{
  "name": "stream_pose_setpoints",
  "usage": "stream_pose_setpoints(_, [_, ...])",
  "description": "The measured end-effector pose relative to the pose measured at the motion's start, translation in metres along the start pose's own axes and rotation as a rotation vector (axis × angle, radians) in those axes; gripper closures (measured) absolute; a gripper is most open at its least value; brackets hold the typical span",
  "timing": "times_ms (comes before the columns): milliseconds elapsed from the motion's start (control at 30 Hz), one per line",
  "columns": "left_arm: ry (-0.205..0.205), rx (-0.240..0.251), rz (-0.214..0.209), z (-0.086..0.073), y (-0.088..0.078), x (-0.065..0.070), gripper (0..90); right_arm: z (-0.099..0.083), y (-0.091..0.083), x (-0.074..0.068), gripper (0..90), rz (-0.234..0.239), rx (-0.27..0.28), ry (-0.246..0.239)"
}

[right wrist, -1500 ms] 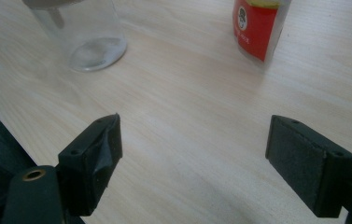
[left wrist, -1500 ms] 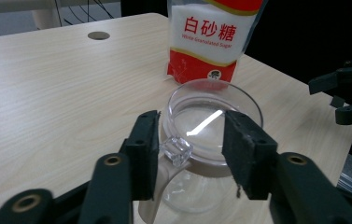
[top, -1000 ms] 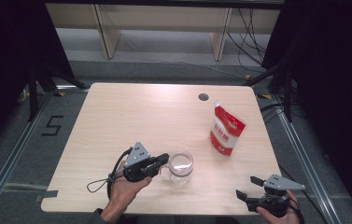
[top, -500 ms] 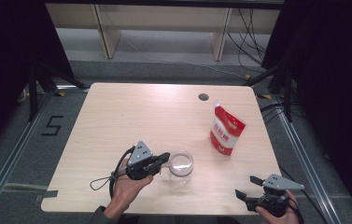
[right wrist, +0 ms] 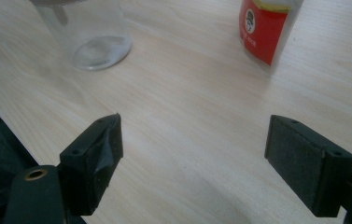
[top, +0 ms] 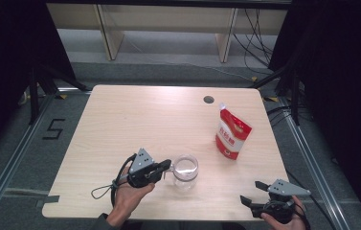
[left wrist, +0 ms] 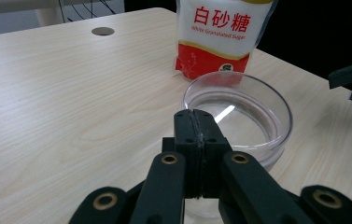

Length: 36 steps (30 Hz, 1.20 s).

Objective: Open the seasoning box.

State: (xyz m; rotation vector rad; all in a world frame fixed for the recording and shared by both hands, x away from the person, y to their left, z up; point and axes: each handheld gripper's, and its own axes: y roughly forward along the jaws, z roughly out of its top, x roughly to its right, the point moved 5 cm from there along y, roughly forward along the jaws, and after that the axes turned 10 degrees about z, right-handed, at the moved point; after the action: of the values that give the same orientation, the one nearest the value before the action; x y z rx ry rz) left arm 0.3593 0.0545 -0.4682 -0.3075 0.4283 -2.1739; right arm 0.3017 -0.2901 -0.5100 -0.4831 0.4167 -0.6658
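Left hand-held gripper (top: 166, 166): jaws pressed fully together at the near rim of the glass jar, nothing visibly clamped between them.
Glass jar (top: 186, 171): clear, upright, near the front edge of the table (top: 135, 115), just beside the left jaws.
Right hand-held gripper (top: 251, 192): jaws spread wide and empty, at the table's front right corner, well apart from the jar.
Sugar pouch (top: 232, 134): red and white, standing behind the jar to the right.
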Motion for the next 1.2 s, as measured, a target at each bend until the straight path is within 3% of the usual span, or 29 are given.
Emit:
stream_pose_setpoints(33, [0.01,0.006,-0.004,0.0,0.0,0.0,88.6,0.0,0.0,-0.001,20.0,0.001,-0.008,0.012])
stream_pose_setpoints(67, [0.01,0.008,-0.004,0.0,0.0,0.0,88.5,0.001,0.0,0.001,20.2,-0.009,-0.002,-0.023])
stream_pose_setpoints(100, [0.008,0.009,-0.005,0.0,0.0,0.0,88.4,0.001,0.0,0.001,20.5,-0.009,0.0,-0.023])
stream_pose_setpoints(133, [0.006,0.012,-0.004,0.0,0.0,0.0,88.4,0.0,0.001,-0.002,20.9,0.001,0.001,0.014])
stream_pose_setpoints(200, [0.007,0.014,-0.006,-0.001,0.0,0.0,88.3,0.002,0.001,-0.001,23.1,0.008,-0.002,-0.021])
stream_pose_setpoints(367, [0.005,0.018,0.002,-0.001,0.0,-0.001,88.3,0.005,0.008,-0.011,31.1,0.065,0.004,-0.011])
stream_pose_setpoints(500, [0.003,0.022,0.002,-0.002,0.001,-0.002,88.3,0.013,0.016,-0.014,38.7,0.094,0.033,-0.061])
stream_pose_setpoints(567, [0.002,0.025,0.002,-0.002,0.0,-0.002,88.3,0.021,0.022,-0.017,44.7,0.127,0.063,-0.064])
stream_pose_setpoints(700, [-0.002,0.029,0.004,-0.002,0.001,-0.002,88.4,0.029,0.029,-0.021,49.5,0.148,0.085,-0.059])
stream_pose_setpoints(900, [-0.007,0.031,0.001,-0.003,0.0,-0.002,88.4,0.043,0.05,-0.024,58.2,0.164,0.084,-0.18])
stream_pose_setpoints(933, [-0.022,0.029,0.006,-0.003,0.0,-0.001,88.4,0.045,0.053,-0.027,59.7,0.169,0.066,-0.162])
stream_pose_setpoints(1000, [-0.004,0.031,0.005,-0.003,0.0,-0.002,88.4,0.049,0.058,-0.028,61.9,0.163,0.079,-0.194])
stream_pose_setpoints(1100, [-0.008,0.031,0.001,-0.004,0.0,-0.003,88.3,0.055,0.063,-0.032,66.3,0.155,0.078,-0.193])
stream_pose_setpoints(1167, [-0.011,0.031,0.0,-0.004,0.0,-0.003,88.3,0.06,0.067,-0.033,69.1,0.157,0.099,-0.226])
stream_pose_setpoints(1200, [-0.01,0.034,-0.001,-0.004,0.001,-0.003,88.3,0.062,0.071,-0.036,72.5,0.169,0.081,-0.241])
